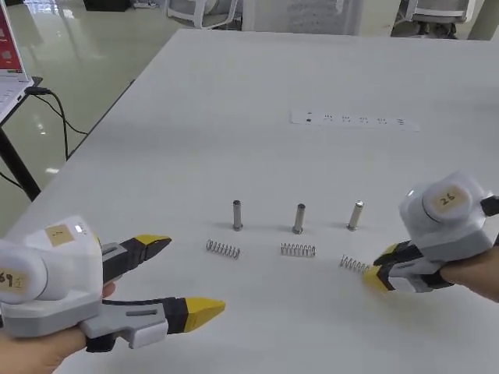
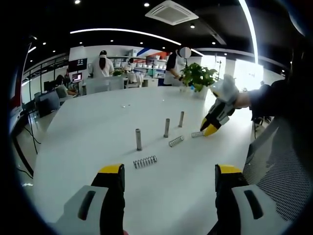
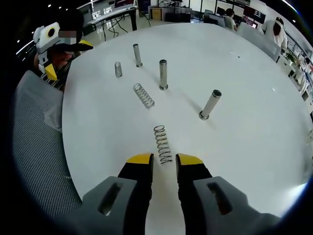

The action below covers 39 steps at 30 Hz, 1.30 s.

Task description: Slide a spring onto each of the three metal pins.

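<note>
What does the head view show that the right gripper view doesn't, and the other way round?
Head view: a socket panel on the table and a laptop at the left edge. Right gripper view: the end of the nearest spring lying between the open jaw tips of the right gripper. Both: three upright pins, three loose springs, the left gripper.

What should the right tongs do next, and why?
Probably ease the right tongs slightly forward and close on the nearest spring. Its near end lies between the open jaws, apparently not yet gripped, and the pin beside it is bare.
</note>
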Available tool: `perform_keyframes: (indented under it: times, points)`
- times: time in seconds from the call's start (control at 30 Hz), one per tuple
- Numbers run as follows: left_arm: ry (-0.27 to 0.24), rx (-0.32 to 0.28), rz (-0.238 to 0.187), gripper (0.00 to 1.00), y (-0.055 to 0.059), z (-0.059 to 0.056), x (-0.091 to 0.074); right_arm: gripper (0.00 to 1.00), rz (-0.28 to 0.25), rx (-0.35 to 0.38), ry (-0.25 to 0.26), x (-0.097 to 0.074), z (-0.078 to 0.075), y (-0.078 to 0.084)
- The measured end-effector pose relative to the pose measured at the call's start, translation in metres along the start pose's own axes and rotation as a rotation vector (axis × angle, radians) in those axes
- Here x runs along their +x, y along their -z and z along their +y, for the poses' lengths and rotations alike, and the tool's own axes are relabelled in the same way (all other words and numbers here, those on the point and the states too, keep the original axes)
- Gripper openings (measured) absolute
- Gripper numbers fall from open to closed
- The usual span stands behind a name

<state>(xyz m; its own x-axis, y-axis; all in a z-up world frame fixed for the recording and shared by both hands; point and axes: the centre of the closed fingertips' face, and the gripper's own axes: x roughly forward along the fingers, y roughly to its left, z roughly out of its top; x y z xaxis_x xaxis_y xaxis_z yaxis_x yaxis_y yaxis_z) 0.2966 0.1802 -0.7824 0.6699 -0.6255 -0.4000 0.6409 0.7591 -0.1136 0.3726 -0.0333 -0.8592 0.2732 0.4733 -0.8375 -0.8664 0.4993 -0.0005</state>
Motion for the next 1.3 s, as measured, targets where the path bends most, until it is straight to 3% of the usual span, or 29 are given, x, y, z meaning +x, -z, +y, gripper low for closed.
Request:
perform_keyframes:
  times: [0.3,0.8,1.07,1.3]
  points:
    - [0.0,-0.004,0.001,0.74,0.001,0.0,0.0,0.18,0.029,-0.007,-0.028,0.005,0.001,0.006]
    - [0.007,-0.003,0.001,0.73,0.001,-0.003,0.001,0.13,0.047,-0.062,-0.016,0.003,0.003,0.006]
    - [0.044,0.022,0.014,0.72,0.0,-0.012,0.008,0.12,0.038,-0.066,-0.043,-0.004,0.011,-0.002]
    - [0.095,0.06,0.027,0.69,-0.005,-0.022,0.017,0.12,0.026,-0.116,-0.084,-0.011,0.028,-0.016]
